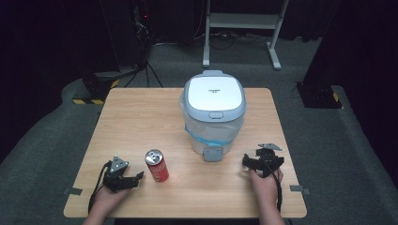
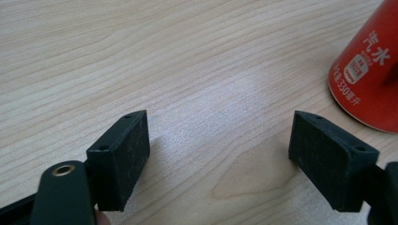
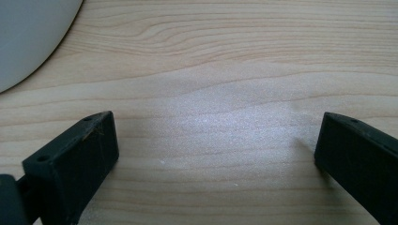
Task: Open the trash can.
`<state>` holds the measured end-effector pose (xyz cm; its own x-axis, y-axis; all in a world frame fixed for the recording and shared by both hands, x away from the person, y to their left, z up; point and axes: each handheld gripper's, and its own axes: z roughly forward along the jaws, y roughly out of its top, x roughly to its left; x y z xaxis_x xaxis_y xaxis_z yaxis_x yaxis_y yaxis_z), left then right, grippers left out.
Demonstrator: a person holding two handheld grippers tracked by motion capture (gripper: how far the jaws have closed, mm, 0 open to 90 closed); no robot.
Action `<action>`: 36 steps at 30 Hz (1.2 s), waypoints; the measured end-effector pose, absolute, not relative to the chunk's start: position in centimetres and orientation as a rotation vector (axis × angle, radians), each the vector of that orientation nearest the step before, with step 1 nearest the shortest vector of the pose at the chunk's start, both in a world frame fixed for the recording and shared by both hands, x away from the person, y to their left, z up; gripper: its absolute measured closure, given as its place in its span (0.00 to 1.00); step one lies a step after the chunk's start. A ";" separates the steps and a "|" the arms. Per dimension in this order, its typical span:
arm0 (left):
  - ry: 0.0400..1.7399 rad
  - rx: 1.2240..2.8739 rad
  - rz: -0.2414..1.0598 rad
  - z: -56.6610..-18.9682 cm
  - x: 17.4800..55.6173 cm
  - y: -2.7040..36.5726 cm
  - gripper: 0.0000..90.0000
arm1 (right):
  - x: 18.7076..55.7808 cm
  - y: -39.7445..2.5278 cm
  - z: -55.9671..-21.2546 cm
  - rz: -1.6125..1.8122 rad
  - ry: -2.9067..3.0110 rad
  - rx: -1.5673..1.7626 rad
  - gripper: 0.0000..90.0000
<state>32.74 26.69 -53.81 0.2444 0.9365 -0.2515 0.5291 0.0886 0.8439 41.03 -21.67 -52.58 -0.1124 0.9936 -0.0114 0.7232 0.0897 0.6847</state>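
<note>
A red drink can [image 1: 157,165] stands upright on the wooden table [image 1: 141,117], near its front left. My left gripper [image 1: 133,179] rests just left of the can, open, with bare wood between its pads. In the left gripper view the can [image 2: 368,75] sits at the upper right, beyond the right pad [image 2: 331,157]. A white pedal bin [image 1: 214,110] with a closed lid and a blue liner stands mid-table, its grey pedal [image 1: 213,153] facing the front. My right gripper [image 1: 252,161] lies open to the right of the pedal. The bin's pale base [image 3: 28,37] shows at the upper left of the right gripper view.
Bare wood lies between the can and the bin and along the front edge. Beyond the table are grey carpet, a white metal stand [image 1: 241,28], cables and dark equipment with yellow-black tape [image 1: 91,101].
</note>
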 end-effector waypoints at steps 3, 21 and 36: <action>1.421 1.548 0.547 -53.8 32.8 26.5 0.23 | 41.0 -21.7 -52.6 0.742 1.901 1.676 0.00; 1.422 1.559 0.549 -53.8 32.7 26.6 0.23 | 40.9 -22.1 -52.4 0.751 1.953 1.647 0.01; 1.422 1.558 0.550 -53.8 32.7 26.6 0.23 | 39.3 -21.5 -50.8 0.811 1.962 1.545 0.12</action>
